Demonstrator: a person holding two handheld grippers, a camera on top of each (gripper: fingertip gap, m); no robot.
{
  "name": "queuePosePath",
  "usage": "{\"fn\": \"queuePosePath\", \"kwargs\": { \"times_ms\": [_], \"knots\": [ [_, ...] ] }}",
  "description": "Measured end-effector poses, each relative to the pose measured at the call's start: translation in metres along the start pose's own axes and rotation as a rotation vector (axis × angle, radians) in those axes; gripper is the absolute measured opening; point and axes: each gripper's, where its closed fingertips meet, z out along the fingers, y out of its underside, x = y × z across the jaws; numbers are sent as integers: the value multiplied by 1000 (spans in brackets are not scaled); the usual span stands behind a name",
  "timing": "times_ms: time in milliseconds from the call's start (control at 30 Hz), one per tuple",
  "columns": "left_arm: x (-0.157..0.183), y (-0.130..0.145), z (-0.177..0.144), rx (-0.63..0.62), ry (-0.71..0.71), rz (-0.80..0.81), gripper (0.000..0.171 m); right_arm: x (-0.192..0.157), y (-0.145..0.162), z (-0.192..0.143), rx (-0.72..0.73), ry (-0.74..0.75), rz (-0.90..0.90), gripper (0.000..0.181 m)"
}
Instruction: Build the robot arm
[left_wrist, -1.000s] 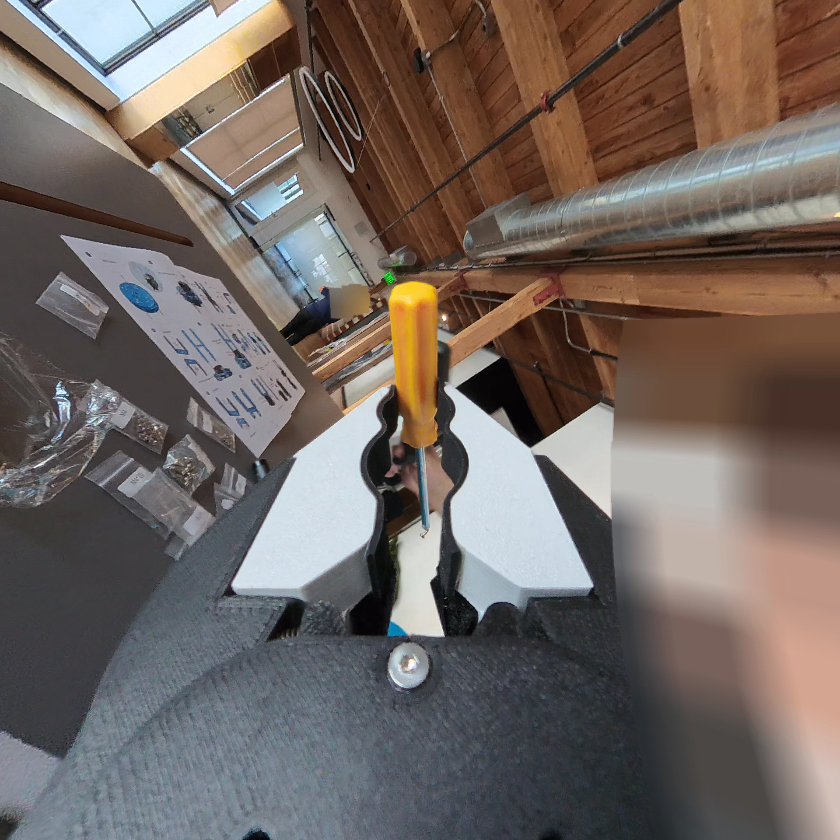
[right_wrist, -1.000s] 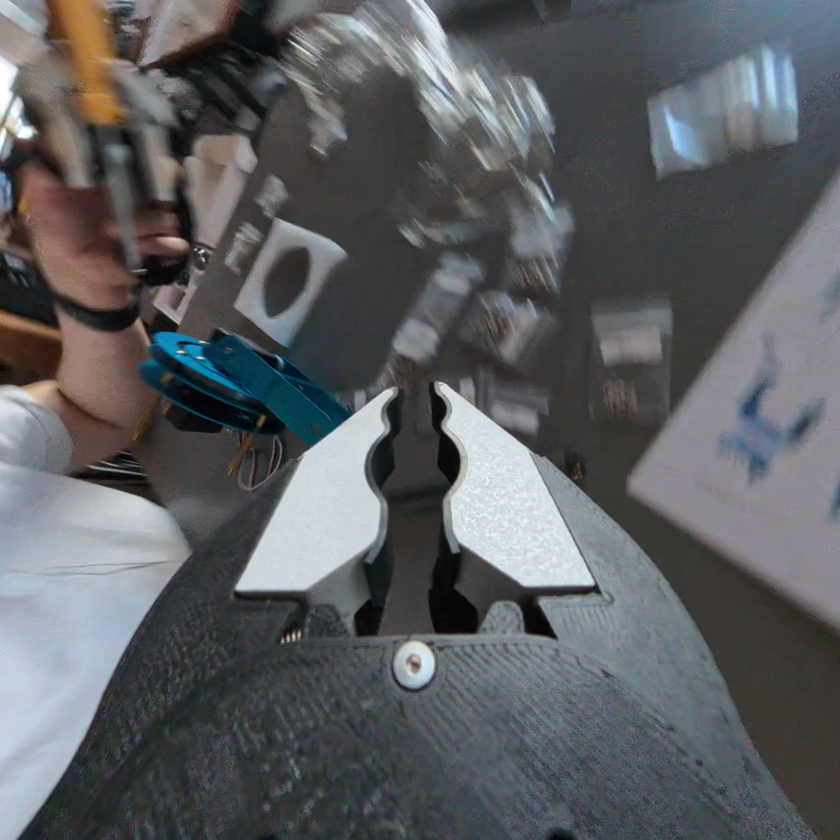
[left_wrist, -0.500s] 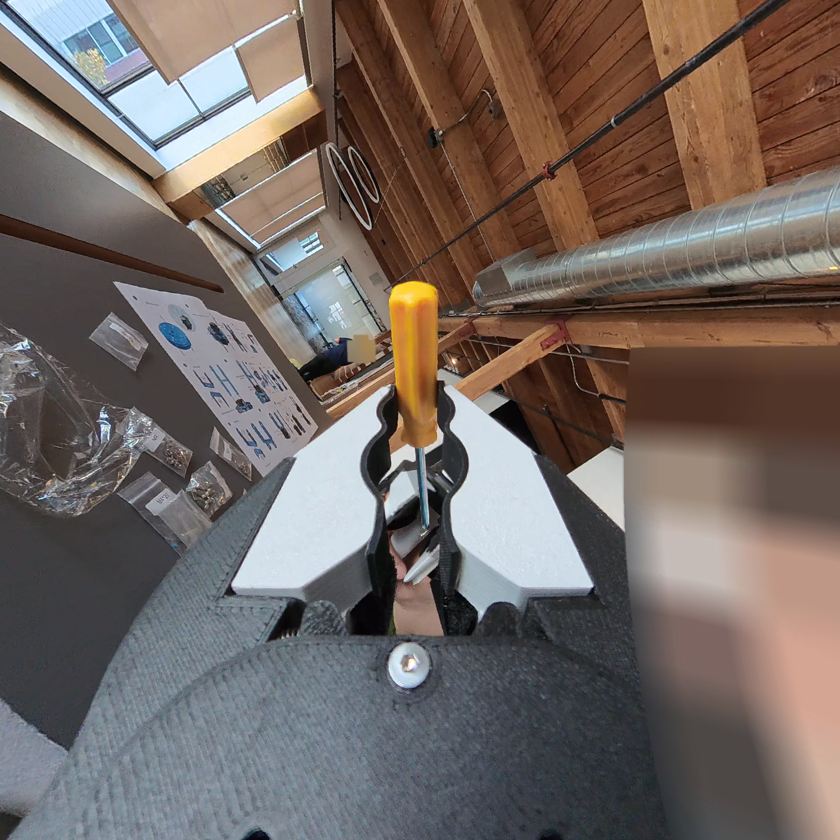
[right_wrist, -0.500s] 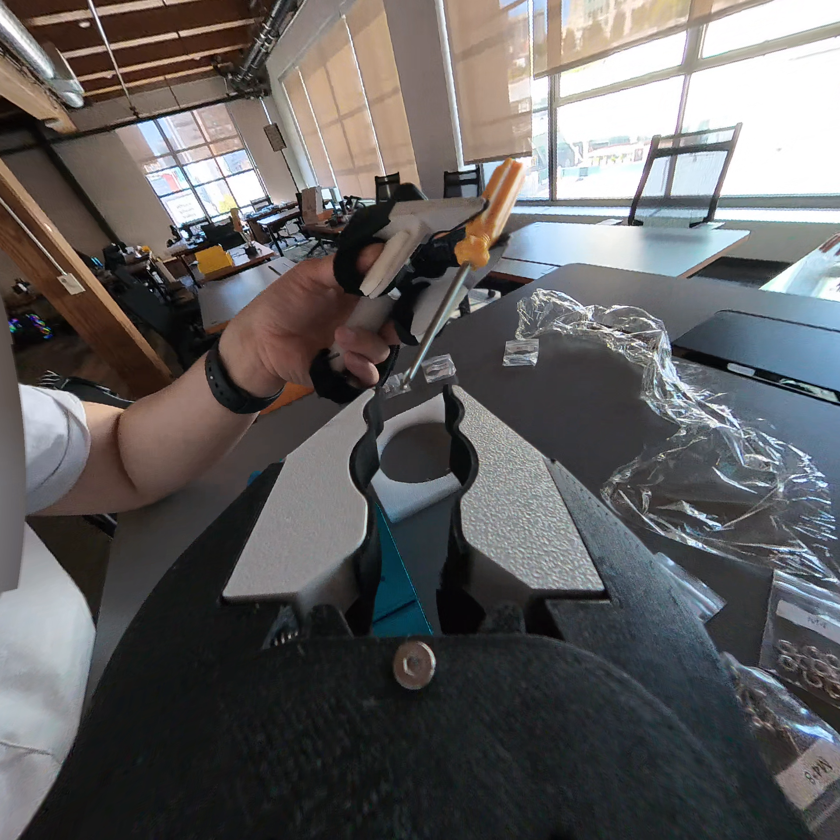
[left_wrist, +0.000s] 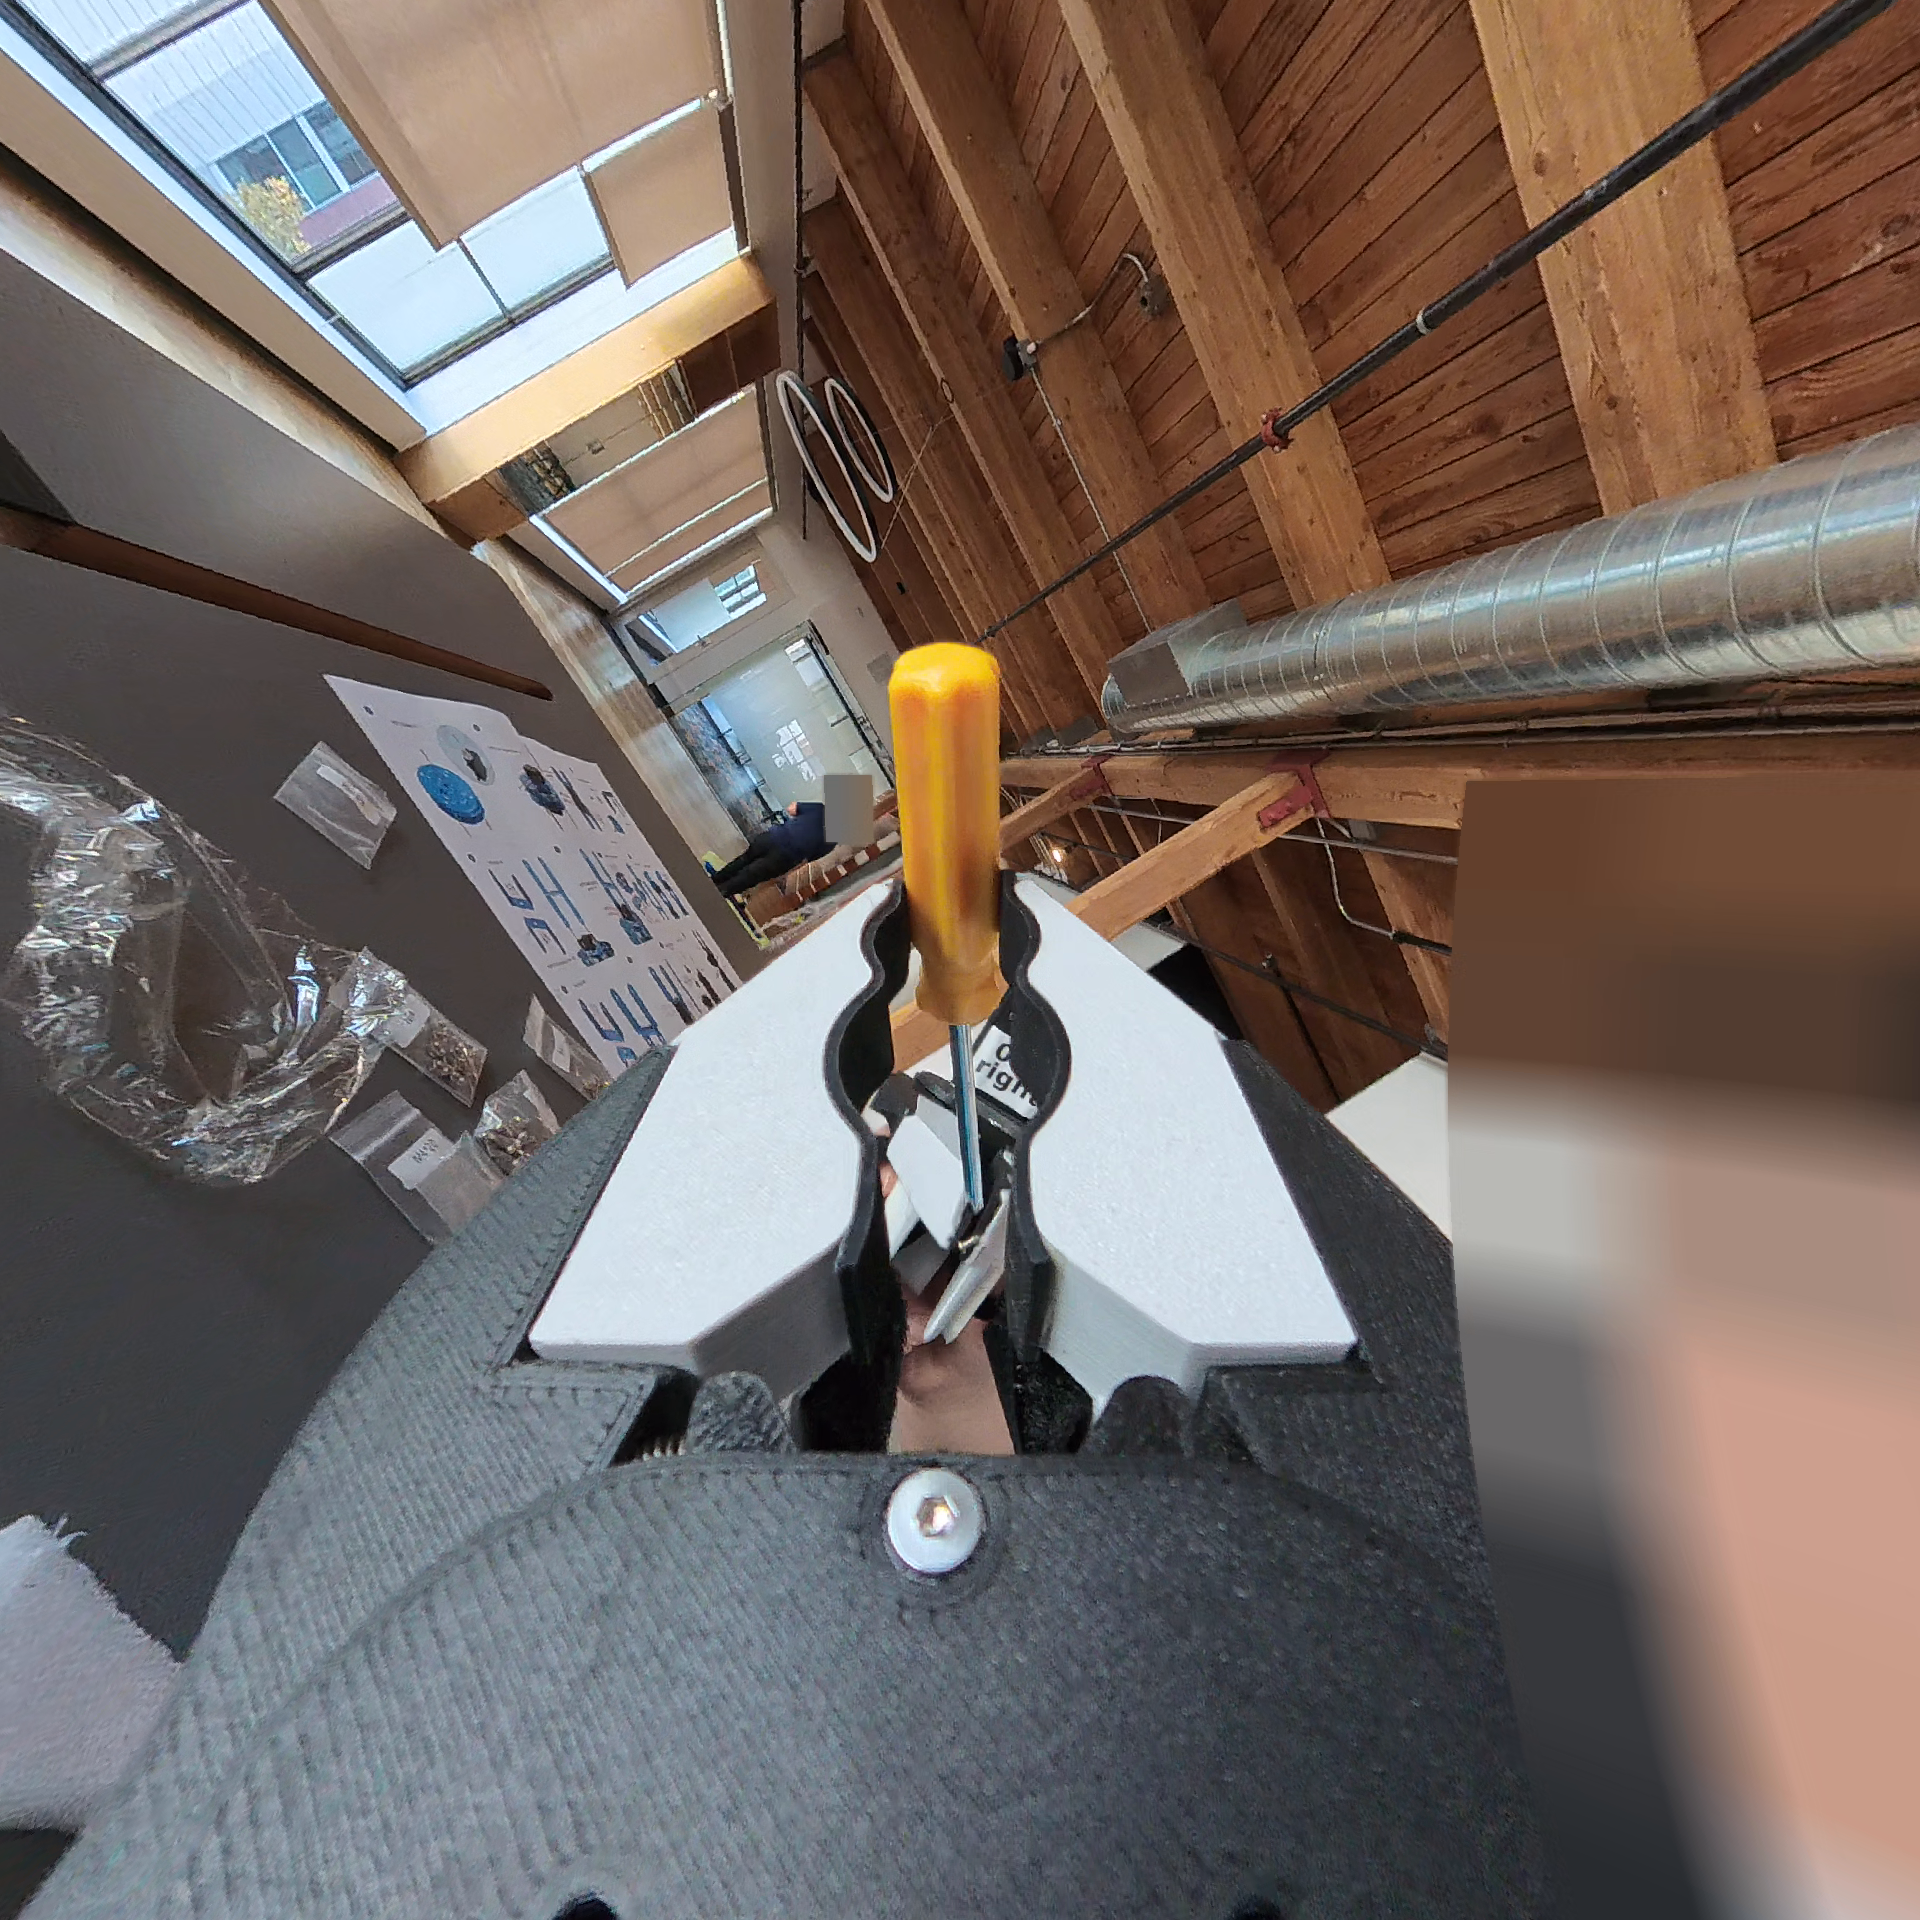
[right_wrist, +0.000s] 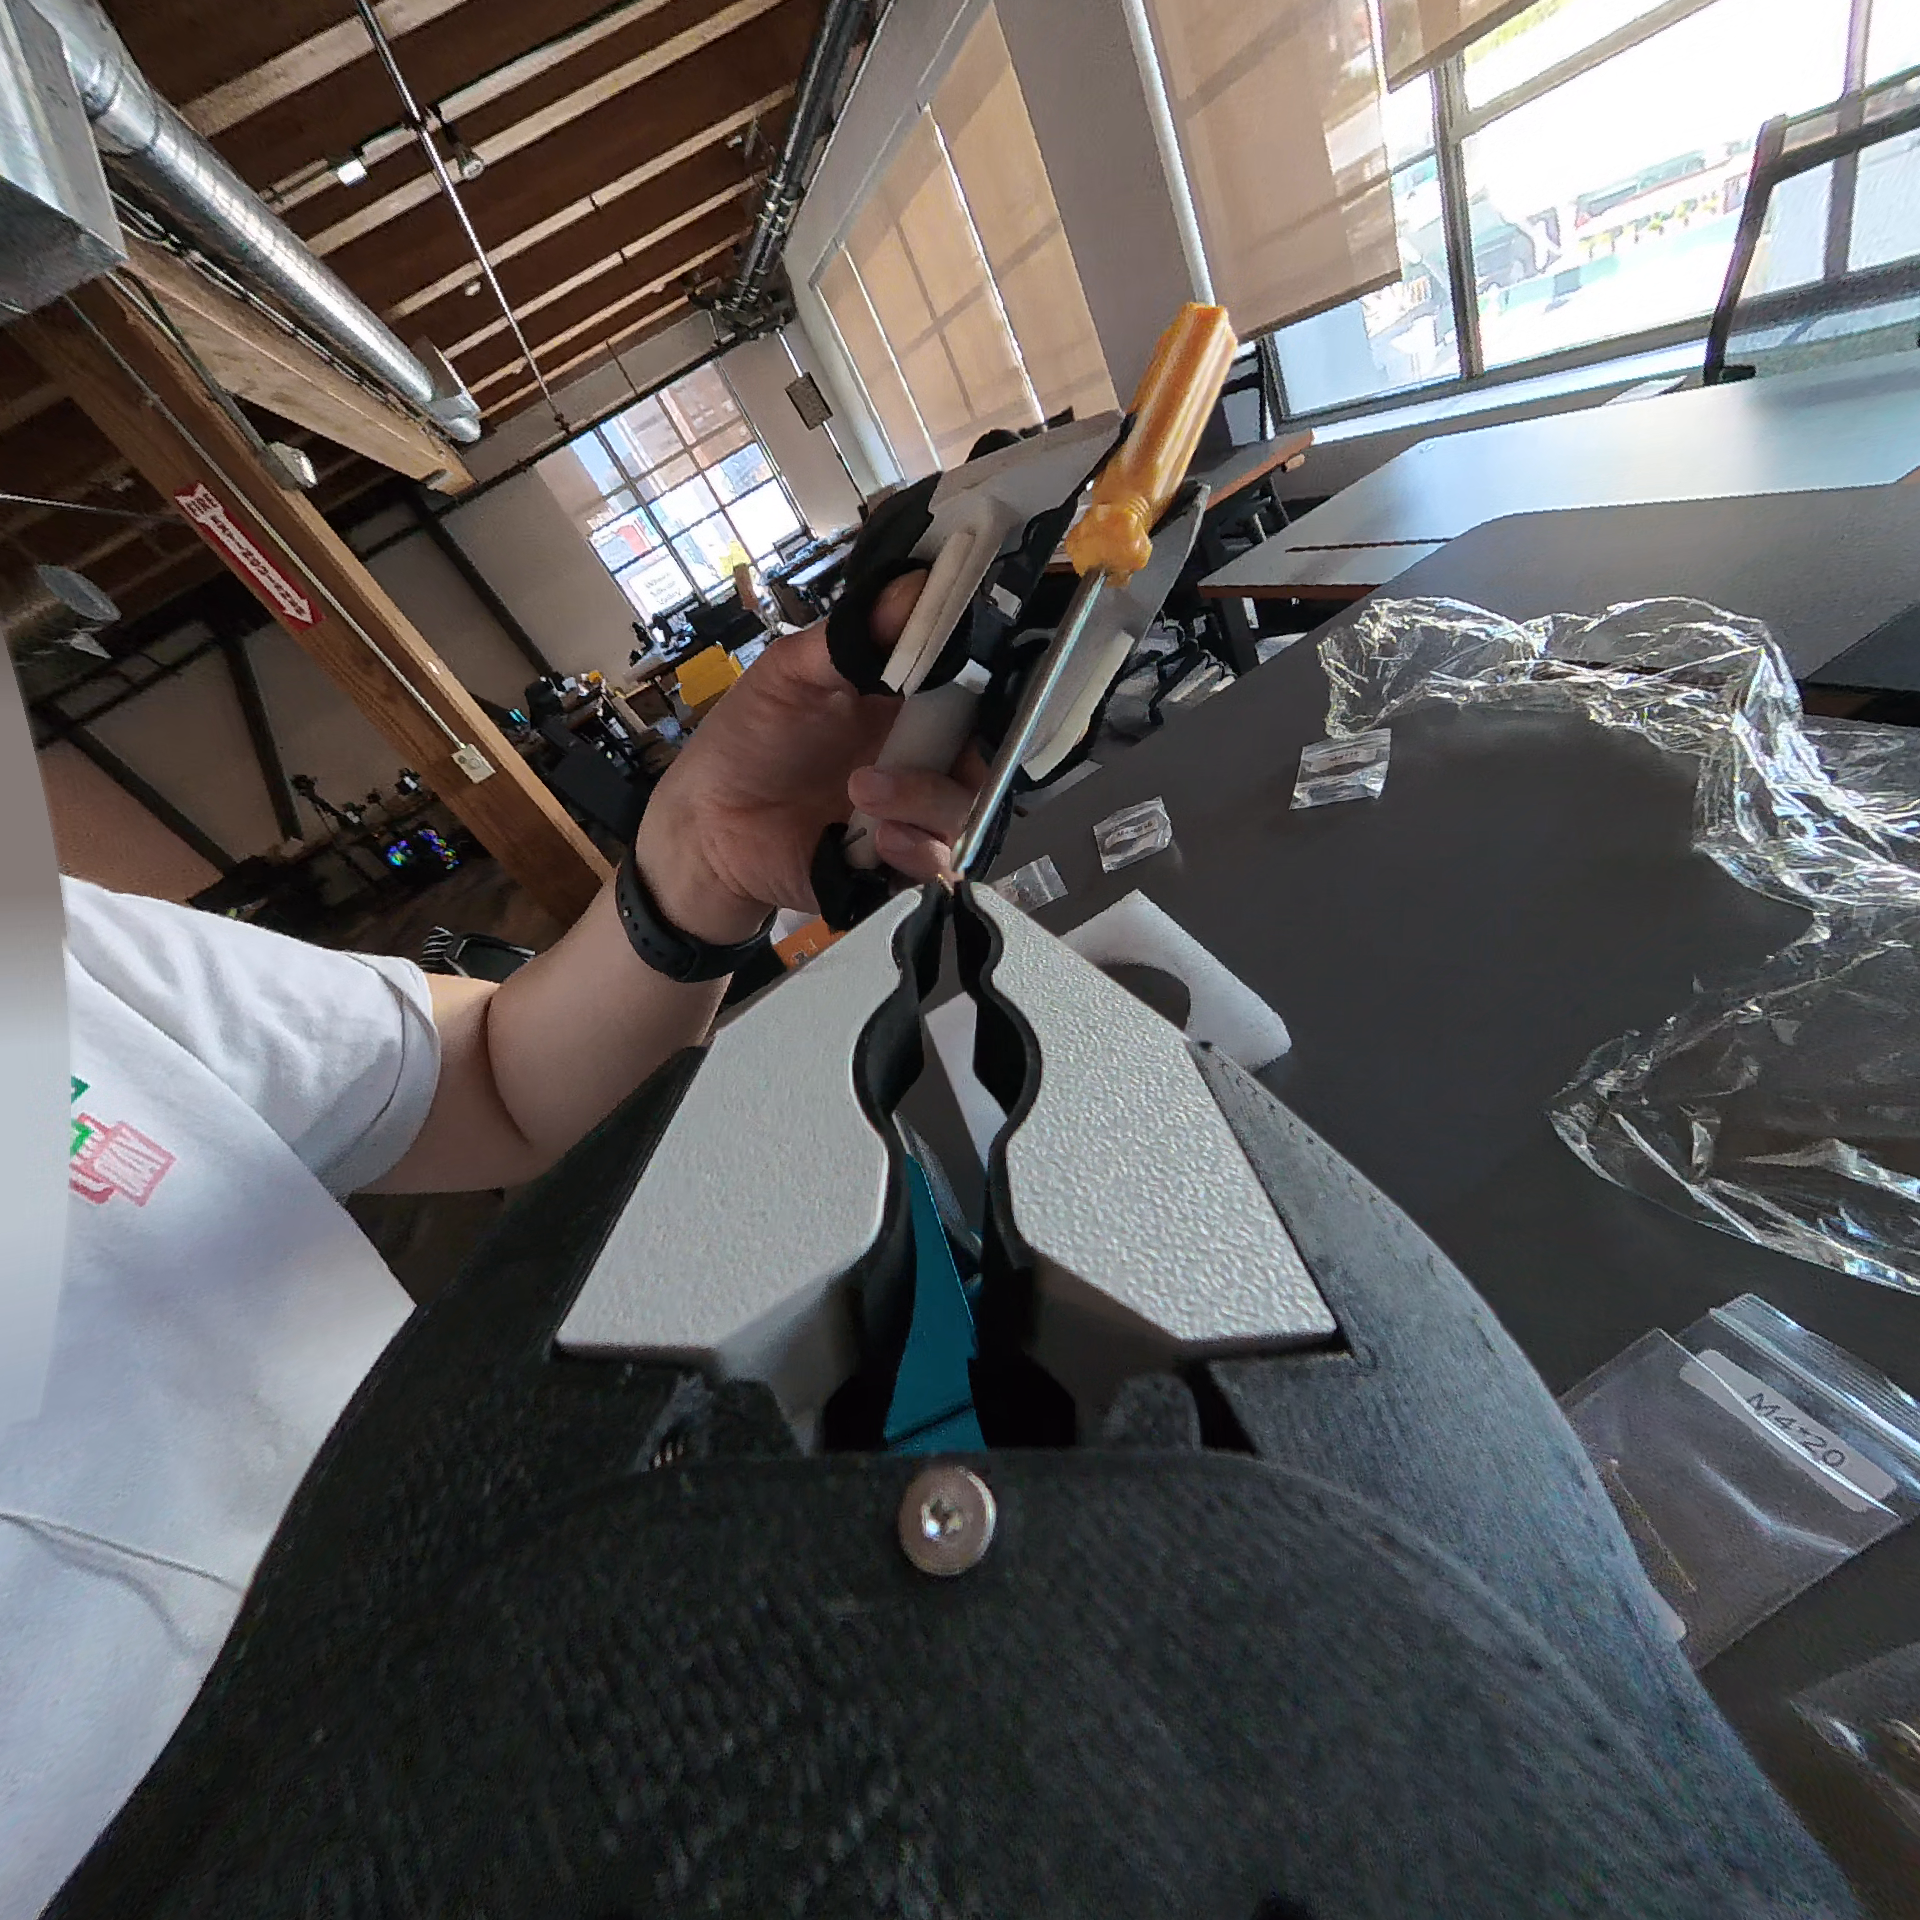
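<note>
Screwdriver (left_wrist: 945, 831) sat clamped by its orange handle in the closed left gripper (left_wrist: 951, 909), shaft pointing toward 6 o'clock.
Right gripper (right_wrist: 948, 904) had swung up off the table (right_wrist: 1455, 935); its nearly closed tips met the blade at 12 o'clock, apparently pinching a small screw (right_wrist: 940, 881).

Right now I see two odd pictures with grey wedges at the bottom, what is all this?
A person holds a gripper in each hand; each carries a camera looking along its two fingers. One picture is from the left gripper, tilted toward the ceiling, its fingers shut on an orange-handled screwdriver. The other is from the right gripper, whose fingers pinch a tiny metal piece that the screwdriver's tip meets. On the dark table lie crumpled clear wrap, small bags of hardware, a white foam piece and a printed sheet.
</note>
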Motion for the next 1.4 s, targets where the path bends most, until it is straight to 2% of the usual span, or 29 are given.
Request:
{"fn": "queuePosePath", "kwargs": {
  "times_ms": [133, 200, 333, 400, 467, 533, 633, 733, 867, 1000, 1133, 1267, 1333, 1400],
  "knots": [
    [-4, -8, -6, 1, -23, 23, 15, 6, 10, 0, -68, 11, 13, 0],
    [-21, -1, -10, -125, -109, 67, 16, 11, 13, -3, -102, 30, -2, 0],
    [-75, 14, -35, -356, -383, 136, 16, 22, 17, -14, -172, 75, -83, 0],
    [-82, 21, -46, -435, -409, 78, 16, 27, 19, -19, -196, 92, -114, 0],
    [-82, 19, -54, -439, -407, 15, 15, 32, 22, -22, -209, 106, -132, 0],
    [-96, 36, -75, -587, -494, -23, 15, 33, 20, -24, -193, 102, -129, 0],
    [-115, 45, -92, -650, -580, -72, 15, 33, 18, -25, -174, 78, -102, 0],
    [-122, 63, -105, -749, -591, -196, 16, 34, 15, -28, -155, 68, -85, 0],
    [-127, 68, -108, -744, -567, -317, 15, 33, 14, -31, -141, 48, -66, 0],
    [-129, 62, -110, -742, -602, -286, 17, 33, 16, -32, -148, 50, -76, 0],
    [-127, 50, -113, -712, -663, -219, 28, 33, 18, -33, -149, 45, -76, 0],
    [-111, 33, -107, -673, -691, -85, 27, 33, 22, -31, -149, 44, -91, 0],
    [-99, 19, -95, -631, -708, 75, 25, 31, 23, -28, -150, 46, -114, 0],
    [-77, 17, -71, -637, -639, 277, 20, 30, 25, -25, -163, 59, -140, 0]
  ]
}}
